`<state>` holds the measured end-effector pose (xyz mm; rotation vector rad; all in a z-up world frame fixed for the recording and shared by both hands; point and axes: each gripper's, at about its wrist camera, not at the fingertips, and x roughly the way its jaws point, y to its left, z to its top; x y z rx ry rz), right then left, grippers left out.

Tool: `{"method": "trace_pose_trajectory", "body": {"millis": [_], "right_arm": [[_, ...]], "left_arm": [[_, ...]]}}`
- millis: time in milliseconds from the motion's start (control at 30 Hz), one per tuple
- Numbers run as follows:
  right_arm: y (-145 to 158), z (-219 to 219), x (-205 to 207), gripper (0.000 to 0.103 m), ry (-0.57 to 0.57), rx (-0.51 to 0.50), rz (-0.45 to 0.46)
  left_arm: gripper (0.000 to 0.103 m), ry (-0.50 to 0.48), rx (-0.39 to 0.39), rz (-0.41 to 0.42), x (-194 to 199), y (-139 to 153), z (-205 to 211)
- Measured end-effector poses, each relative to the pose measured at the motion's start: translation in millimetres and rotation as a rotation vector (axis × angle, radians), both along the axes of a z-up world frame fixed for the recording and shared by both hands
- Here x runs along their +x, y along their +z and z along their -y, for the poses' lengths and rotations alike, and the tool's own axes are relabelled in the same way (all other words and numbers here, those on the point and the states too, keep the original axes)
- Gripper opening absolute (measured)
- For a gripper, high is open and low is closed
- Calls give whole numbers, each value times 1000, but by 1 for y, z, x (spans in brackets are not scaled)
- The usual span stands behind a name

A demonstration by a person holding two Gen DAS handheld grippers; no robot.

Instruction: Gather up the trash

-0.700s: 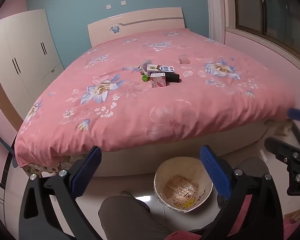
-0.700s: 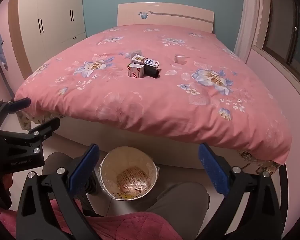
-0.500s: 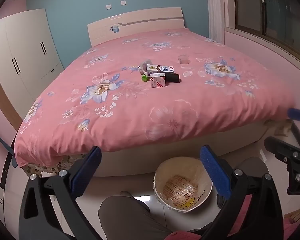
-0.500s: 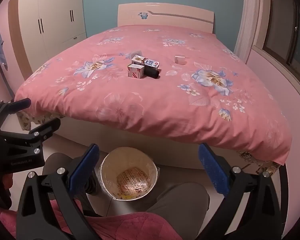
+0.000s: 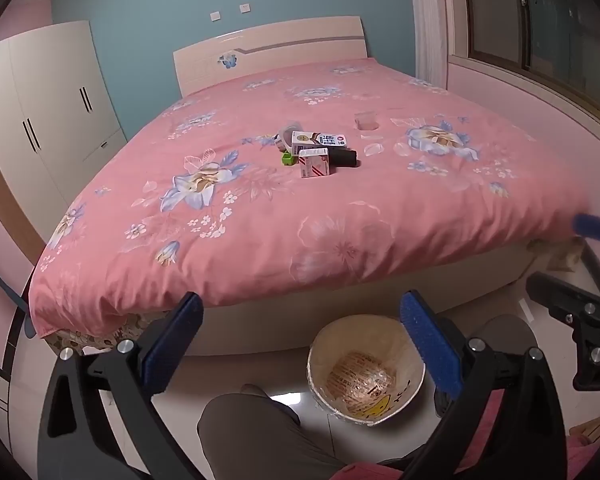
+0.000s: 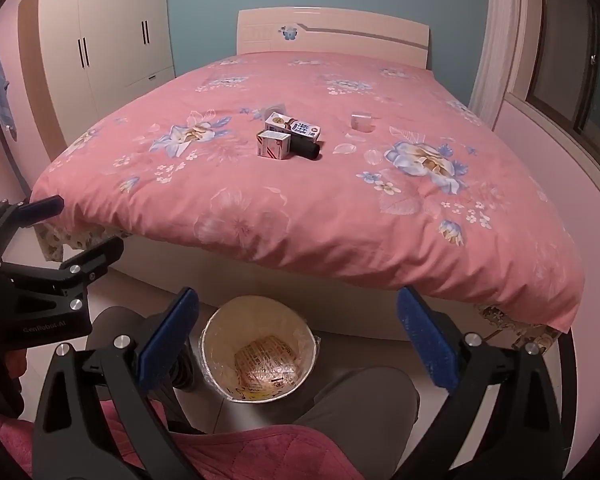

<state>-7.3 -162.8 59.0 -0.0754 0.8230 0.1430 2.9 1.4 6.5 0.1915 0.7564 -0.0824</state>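
Note:
Trash lies in a cluster mid-bed: a red-and-white box point(image 5: 314, 162) point(image 6: 273, 145), a milk carton point(image 5: 318, 140) point(image 6: 293, 126), a black cylinder point(image 5: 343, 157) point(image 6: 306, 148), a green piece point(image 5: 287, 157) and a small clear cup point(image 5: 366, 120) point(image 6: 361, 121). A lined waste bin point(image 5: 414, 382) point(image 6: 208, 354) with a wrapper inside stands on the floor at the bed's foot. My left gripper point(image 5: 300, 344) is open and empty above the floor. My right gripper point(image 6: 298, 340) is open and empty over the bin. Both are far from the trash.
The pink floral bed point(image 5: 260, 216) point(image 6: 340, 208) fills the middle. White wardrobes point(image 5: 48, 112) point(image 6: 108, 48) stand at the left, a window sill point(image 5: 540, 92) at the right. The person's knees point(image 5: 260, 432) point(image 6: 364, 400) sit beside the bin.

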Motion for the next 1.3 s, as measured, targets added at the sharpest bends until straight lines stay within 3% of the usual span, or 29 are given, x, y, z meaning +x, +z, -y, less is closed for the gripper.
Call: {"method": "trace_pose_trajectory", "body": {"millis": [1300], "right_arm": [[1, 1, -2, 96, 0, -1, 10]], "left_arm": [[101, 2, 0, 17, -4, 3, -1]]}}
